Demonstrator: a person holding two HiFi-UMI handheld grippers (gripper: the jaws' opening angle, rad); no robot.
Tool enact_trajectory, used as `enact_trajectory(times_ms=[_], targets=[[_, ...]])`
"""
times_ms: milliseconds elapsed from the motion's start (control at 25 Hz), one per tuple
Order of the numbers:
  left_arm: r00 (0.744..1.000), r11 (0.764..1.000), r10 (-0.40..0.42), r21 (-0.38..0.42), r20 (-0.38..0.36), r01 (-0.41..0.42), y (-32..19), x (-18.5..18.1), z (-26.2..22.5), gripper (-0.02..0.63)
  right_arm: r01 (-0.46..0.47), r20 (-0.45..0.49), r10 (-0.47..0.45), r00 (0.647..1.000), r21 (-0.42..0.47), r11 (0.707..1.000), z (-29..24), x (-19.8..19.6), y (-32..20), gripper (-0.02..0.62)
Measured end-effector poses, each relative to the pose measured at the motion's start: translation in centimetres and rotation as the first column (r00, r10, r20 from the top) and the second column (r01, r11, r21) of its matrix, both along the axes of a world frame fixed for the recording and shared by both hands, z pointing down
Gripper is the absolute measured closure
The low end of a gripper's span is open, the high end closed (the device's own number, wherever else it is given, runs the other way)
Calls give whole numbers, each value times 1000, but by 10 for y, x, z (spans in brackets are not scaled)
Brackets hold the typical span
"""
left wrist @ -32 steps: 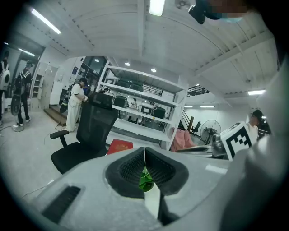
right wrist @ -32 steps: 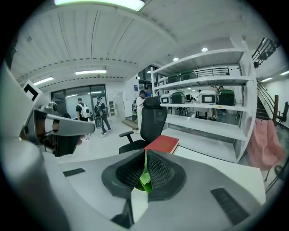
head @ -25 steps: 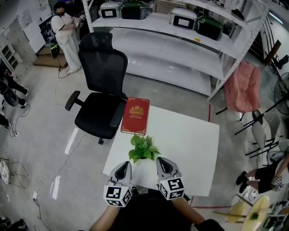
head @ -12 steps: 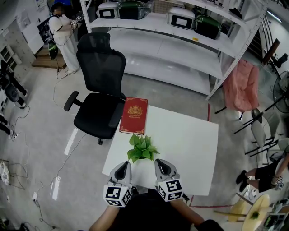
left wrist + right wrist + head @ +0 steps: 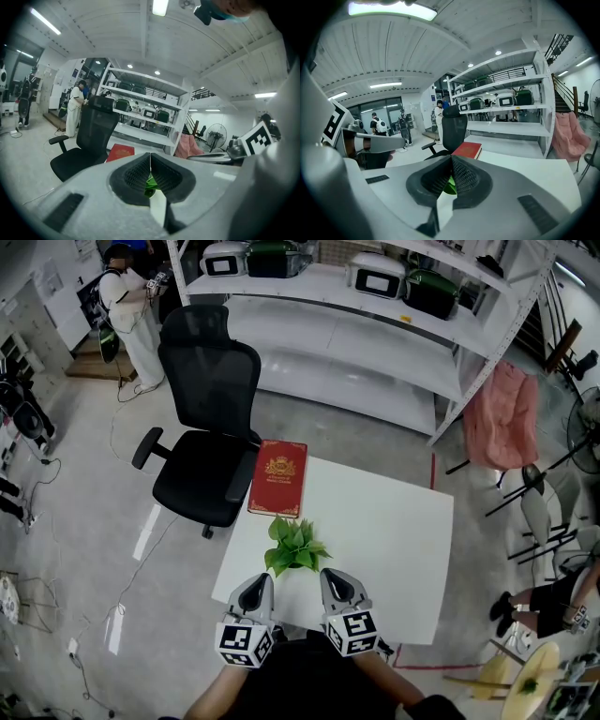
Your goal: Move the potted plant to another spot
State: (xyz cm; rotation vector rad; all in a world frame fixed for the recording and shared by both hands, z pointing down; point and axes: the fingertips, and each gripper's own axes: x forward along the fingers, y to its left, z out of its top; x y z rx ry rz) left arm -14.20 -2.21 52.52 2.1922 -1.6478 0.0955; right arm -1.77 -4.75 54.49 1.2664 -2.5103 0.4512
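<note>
The potted plant [image 5: 294, 547], small with bright green leaves, stands on the white table [image 5: 394, 531] near its front left part. My left gripper [image 5: 253, 592] hangs just before the table's front edge, below and left of the plant. My right gripper [image 5: 336, 585] is below and right of the plant. Both are shut with nothing between the pads and touch nothing. In the left gripper view, green leaves [image 5: 151, 181] show through the hollow under the closed left gripper [image 5: 150, 157]. The right gripper view shows the leaves [image 5: 450, 186] the same way behind the right gripper [image 5: 451, 160].
A red book [image 5: 278, 478] lies at the table's far left corner, beyond the plant. A black office chair [image 5: 206, 427] stands left of the table. White shelving [image 5: 356, 324] with cases runs behind. A person [image 5: 127, 310] stands far left. A pink cloth [image 5: 502, 418] hangs at right.
Only the view has drifted slightly; the grippers and the plant hold their places.
</note>
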Motion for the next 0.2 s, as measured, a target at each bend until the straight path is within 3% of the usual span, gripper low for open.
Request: enact_trajectory(times_ms=[200], targets=[[1000,1000,0,-2,-10,0,1,-1,0,588,5,-4,-5,1000,1,1000,0,-2,2,583]])
